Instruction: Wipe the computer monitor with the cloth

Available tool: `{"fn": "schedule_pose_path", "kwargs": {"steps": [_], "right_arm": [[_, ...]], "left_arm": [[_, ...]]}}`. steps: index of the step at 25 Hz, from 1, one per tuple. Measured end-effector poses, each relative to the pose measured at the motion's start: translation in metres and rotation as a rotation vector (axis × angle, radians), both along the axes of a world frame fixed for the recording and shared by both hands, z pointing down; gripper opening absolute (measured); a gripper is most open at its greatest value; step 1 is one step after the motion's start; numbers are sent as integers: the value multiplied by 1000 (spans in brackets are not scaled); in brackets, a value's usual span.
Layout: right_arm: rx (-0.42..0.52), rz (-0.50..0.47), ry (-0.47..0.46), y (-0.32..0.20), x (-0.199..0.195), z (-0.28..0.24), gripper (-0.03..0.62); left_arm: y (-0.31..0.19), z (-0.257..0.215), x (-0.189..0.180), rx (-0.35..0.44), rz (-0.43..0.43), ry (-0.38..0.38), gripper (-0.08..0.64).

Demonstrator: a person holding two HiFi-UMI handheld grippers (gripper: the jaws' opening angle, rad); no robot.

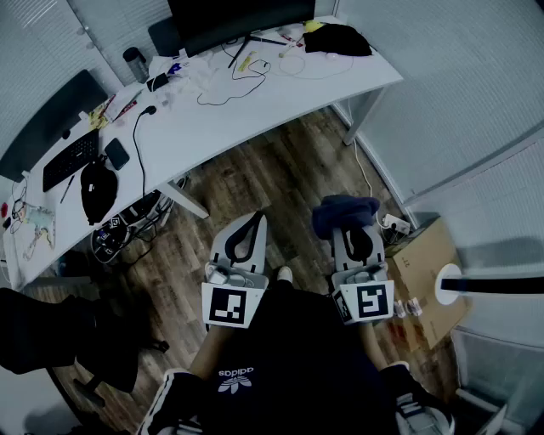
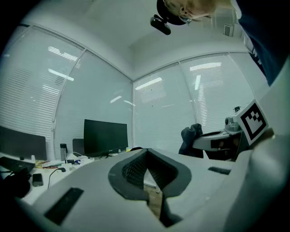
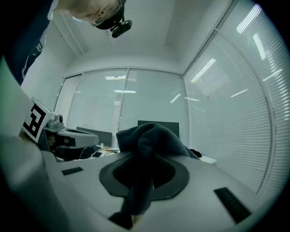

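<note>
Status: wiping not started. The person stands on the wood floor (image 1: 280,170), well apart from the tabletop (image 1: 306,89).

Right hand-held gripper (image 1: 355,228) is clamped on the dark cloth (image 1: 344,211). Its own view shows a thin fold pinched between the jaws, with the rest bunched on top. Left hand-held gripper (image 1: 255,223) has its jaws closed tip to tip with nothing between them.

The black monitor (image 1: 238,17) sits at the far edge of the tabletop, with loose cables (image 1: 234,81) and small clutter just in front of its stand. A second screen (image 1: 51,119) stands at the left end, beside a keyboard (image 1: 70,160).

Risks as I read them:
- The grip is on a narrow fold only. Dragging across the screen could pull the cloth out.
- The wad sits above the jaws, not over the tips. A flat approach could put bare jaw tips on the panel and scratch it.
- The stand looks slim. A hard push high on the screen could rock it back.
- Reaching over the clutter could snag a cable or knock the bottle (image 1: 134,61) beside the monitor.
- With two screens present, the target is ambiguous. I'd guess the centre one.
</note>
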State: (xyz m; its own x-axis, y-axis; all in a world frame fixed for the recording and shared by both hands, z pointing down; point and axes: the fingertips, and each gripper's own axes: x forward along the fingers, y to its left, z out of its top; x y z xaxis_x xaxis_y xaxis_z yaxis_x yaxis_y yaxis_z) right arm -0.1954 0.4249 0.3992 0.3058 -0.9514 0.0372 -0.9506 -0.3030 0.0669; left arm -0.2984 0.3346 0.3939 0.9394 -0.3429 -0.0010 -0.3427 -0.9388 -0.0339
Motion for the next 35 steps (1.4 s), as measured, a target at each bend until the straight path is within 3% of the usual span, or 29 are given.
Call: {"fn": "schedule_pose_path", "kwargs": {"steps": [21,29,35], "right_arm": [[33,-2,-31,31,36,4,48],[9,35,-62,15,59,14,48],[-5,59,-66,-37,97,18,48]], "left_arm": [[19,7,33,-39,20,-7,5],[-13,12,55,-56,29,-26,5],[-72,17,93,-60,44,-24,5]]}}
